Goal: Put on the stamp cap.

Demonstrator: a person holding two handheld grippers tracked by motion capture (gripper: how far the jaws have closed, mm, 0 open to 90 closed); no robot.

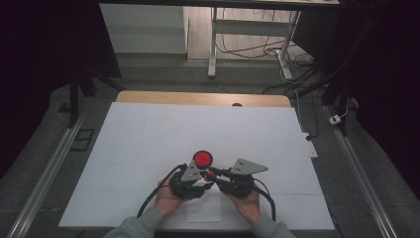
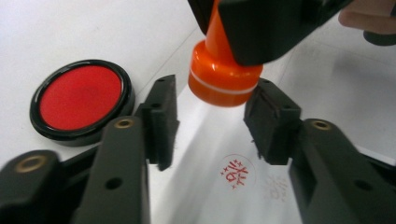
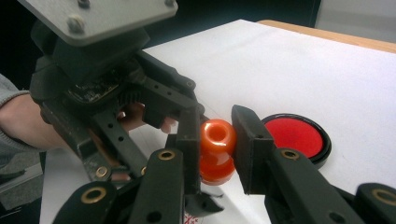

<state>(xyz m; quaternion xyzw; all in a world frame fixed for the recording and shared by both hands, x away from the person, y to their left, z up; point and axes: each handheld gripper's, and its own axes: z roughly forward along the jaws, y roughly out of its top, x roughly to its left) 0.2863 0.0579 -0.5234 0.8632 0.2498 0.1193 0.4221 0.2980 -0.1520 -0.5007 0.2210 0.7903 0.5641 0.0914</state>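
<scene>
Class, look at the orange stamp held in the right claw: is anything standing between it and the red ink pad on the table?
Nothing visible blocks it. The orange stamp, clamped in the right claw, hangs above the paper; the ink pad lies beside it, with the left claw's open jaws near that path.

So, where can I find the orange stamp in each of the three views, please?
High view: the orange stamp is a small orange spot between the two grippers, just below the red ink pad.
Left gripper view: top centre, held from above by the right gripper.
Right gripper view: centre, between that gripper's own jaws.
Shared landmark: the red ink pad.
</scene>
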